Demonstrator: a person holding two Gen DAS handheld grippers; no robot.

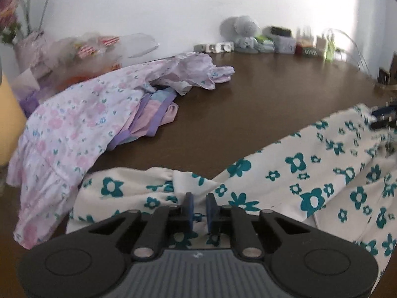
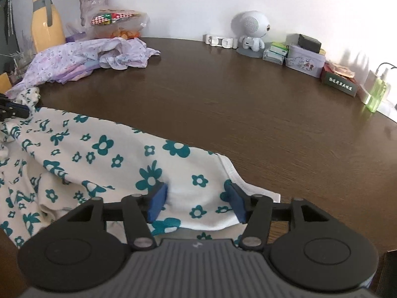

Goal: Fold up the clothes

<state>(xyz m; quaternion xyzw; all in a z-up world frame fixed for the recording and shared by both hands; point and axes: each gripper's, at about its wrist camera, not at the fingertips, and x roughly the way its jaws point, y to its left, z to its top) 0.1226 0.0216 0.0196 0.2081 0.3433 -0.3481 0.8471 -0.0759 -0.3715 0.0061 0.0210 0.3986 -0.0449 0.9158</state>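
Observation:
A cream garment with teal flowers (image 1: 297, 173) lies spread over the near part of the dark wooden table (image 1: 248, 94). My left gripper (image 1: 199, 204) has its blue pads close together on a gathered fold at the garment's left end; the same gripper shows at the far left of the right wrist view (image 2: 15, 110), with cloth bunched at its tips. My right gripper (image 2: 197, 198) stands open over the garment's right hem (image 2: 230, 171). Its pads (image 2: 158, 198) are wide apart, with the cloth lying loosely between them. It shows blurred at the right edge of the left wrist view (image 1: 383, 118).
A heap of pink and lilac floral clothes (image 2: 82, 59) lies at the back left. Behind it stand a yellow bottle (image 2: 46, 32), a vase of flowers (image 2: 91, 5) and a bag of snacks (image 2: 119, 22). A white robot speaker (image 2: 251, 32), boxes and tins (image 2: 305, 59) line the back wall.

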